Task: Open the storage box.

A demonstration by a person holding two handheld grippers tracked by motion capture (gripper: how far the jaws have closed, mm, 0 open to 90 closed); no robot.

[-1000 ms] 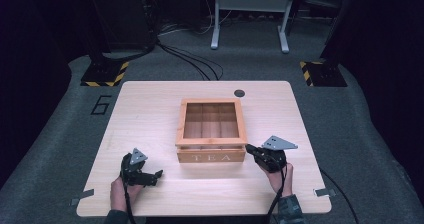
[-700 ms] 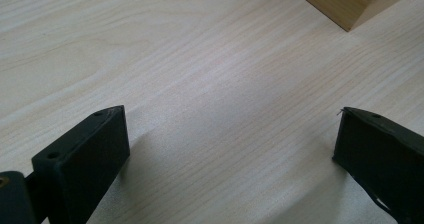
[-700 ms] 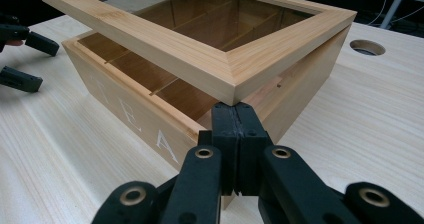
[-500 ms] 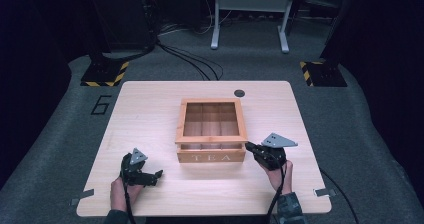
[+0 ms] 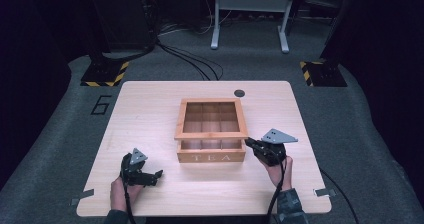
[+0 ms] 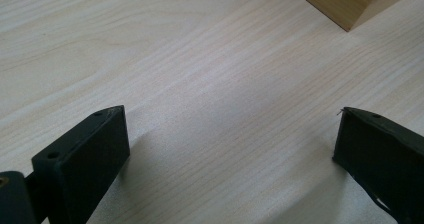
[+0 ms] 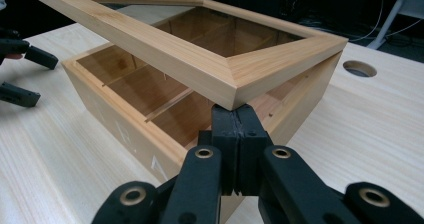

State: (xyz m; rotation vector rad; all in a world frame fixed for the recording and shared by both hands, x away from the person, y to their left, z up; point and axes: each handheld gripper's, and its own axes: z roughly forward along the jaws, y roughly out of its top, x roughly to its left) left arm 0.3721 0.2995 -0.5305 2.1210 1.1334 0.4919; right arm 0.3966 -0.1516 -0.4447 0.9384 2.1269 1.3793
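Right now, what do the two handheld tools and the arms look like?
Both tools are black. The right tool carries a grey three-cornered plate on top, the left tool a smaller one. A dark cable trails back from each. Blocky black jaws, brass-coloured rivets at the linkage. A dark patterned sleeve covers the right forearm.

L tongs resting low w/ jaws spread wide; R tongs pressing jaws together, R hand gripping behind.

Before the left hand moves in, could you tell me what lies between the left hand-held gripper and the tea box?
Only bare table lies between the left hand-held gripper and the tea box, as seen in the left gripper view.
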